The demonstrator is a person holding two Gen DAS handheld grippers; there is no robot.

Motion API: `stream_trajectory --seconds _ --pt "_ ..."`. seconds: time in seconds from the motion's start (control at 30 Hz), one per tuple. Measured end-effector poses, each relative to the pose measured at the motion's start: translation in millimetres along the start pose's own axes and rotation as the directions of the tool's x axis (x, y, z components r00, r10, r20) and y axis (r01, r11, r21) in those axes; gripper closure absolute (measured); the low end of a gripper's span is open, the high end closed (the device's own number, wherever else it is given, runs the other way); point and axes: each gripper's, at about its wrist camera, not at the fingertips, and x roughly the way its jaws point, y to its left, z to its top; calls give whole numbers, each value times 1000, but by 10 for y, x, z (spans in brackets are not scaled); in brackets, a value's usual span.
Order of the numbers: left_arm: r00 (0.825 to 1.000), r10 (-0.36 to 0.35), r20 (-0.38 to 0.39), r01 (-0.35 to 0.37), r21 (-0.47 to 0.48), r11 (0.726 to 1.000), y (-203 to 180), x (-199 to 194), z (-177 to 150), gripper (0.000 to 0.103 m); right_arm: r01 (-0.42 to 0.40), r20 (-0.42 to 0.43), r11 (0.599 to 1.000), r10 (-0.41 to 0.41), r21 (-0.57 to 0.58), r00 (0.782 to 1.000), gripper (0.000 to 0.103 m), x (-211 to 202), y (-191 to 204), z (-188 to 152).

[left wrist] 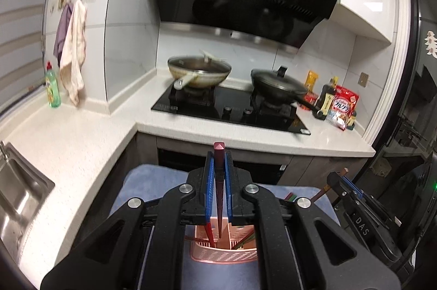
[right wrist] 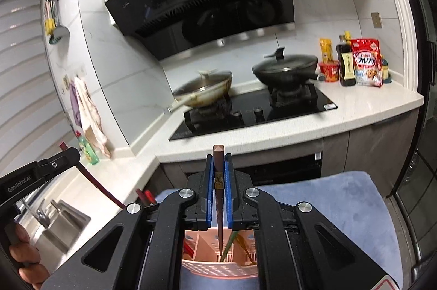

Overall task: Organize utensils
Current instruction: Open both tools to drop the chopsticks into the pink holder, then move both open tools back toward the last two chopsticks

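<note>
My left gripper (left wrist: pixel 218 161) is shut on a dark red chopstick (left wrist: pixel 219 180), held upright with its tip down over the pink utensil holder (left wrist: pixel 226 254). My right gripper (right wrist: pixel 218 164) is shut on a brown chopstick (right wrist: pixel 219 194), its tip down inside the same pink holder (right wrist: pixel 218 266). The holder has dividers and holds red and green chopsticks. It stands on a blue mat (left wrist: pixel 153 180). The right gripper shows at the right of the left wrist view (left wrist: pixel 344 180); the left gripper shows at the left of the right wrist view (right wrist: pixel 65 156).
A white L-shaped counter (left wrist: pixel 82 131) carries a steel sink (left wrist: pixel 16 194), a green dish soap bottle (left wrist: pixel 52 87), a black hob with a wok (left wrist: pixel 199 71) and a lidded black pan (left wrist: pixel 278 85), and sauce bottles and food packs (left wrist: pixel 336 104). A range hood hangs above.
</note>
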Motion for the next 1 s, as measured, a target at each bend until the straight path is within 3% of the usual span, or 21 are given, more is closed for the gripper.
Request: stream_trajectory --seconds 0.3,0.33,0.4,0.5,0.77,0.87,1.0 --pt "994 19 -105 -26 -65 998 199 356 -233 96 35 -74 999 -31 41 997 94 216 -202 -238" --pt "994 23 -104 -30 -67 997 216 363 -252 95 41 -71 998 -39 40 997 92 209 -212 -243" --pt "994 53 -99 -60 -65 996 247 357 -268 80 51 -63 998 -48 35 997 90 162 -229 -238" --pt "992 95 -83 -100 -59 993 286 292 -276 68 46 -42 998 -44 39 998 85 44 -249 -197" --pt "988 146 -41 -145 14 989 193 26 -319 65 29 -13 1000 -29 2 999 77 -265 -171 -207" --pt "987 158 -35 -156 43 987 139 -83 -371 62 26 -4 999 -26 -19 1000 70 -393 -125 -251" --pt "986 162 -32 -160 61 985 95 -231 -465 54 5 -19 1000 -5 -14 1000 69 -568 -105 -366"
